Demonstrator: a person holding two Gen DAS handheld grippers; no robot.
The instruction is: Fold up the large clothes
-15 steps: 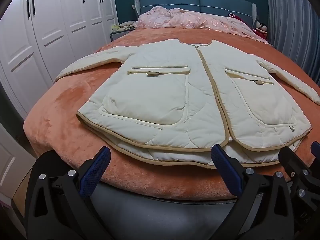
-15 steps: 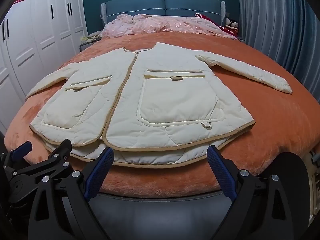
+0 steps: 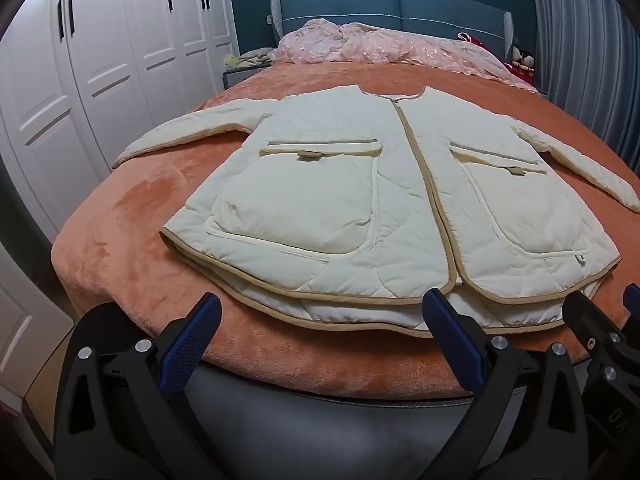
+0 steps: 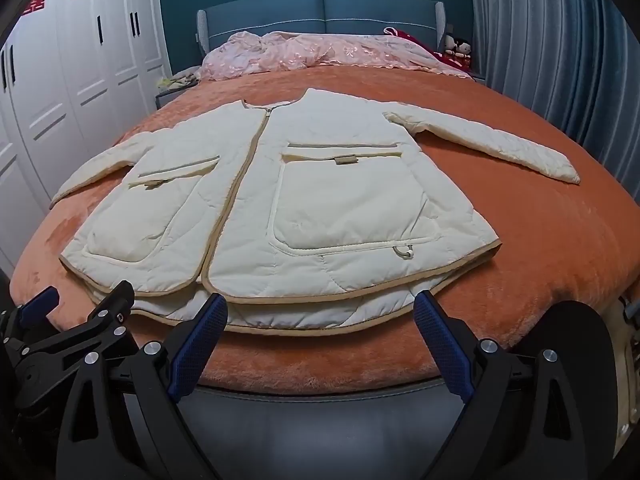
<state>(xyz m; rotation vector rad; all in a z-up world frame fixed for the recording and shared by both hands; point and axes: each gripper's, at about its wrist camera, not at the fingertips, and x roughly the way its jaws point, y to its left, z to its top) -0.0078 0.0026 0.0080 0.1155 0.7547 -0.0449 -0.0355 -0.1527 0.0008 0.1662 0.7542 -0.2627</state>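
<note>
A cream quilted jacket [image 3: 360,200] with tan trim lies flat and zipped on the orange bed cover, front up, both sleeves spread out. It also shows in the right wrist view [image 4: 304,208]. My left gripper [image 3: 320,320] is open and empty, just short of the jacket's hem at the foot of the bed. My right gripper [image 4: 320,320] is open and empty, also just short of the hem. The right gripper shows at the right edge of the left wrist view [image 3: 600,332], and the left gripper at the left edge of the right wrist view [image 4: 76,320].
The bed's orange cover [image 3: 120,240] reaches the near edge. A pink quilt [image 3: 392,48] is bunched by the blue headboard [image 3: 400,4]. White wardrobes [image 3: 100,60] stand on the left, grey curtains [image 4: 560,40] on the right.
Both grippers have shifted slightly nearer the hem. The jacket has not moved.
</note>
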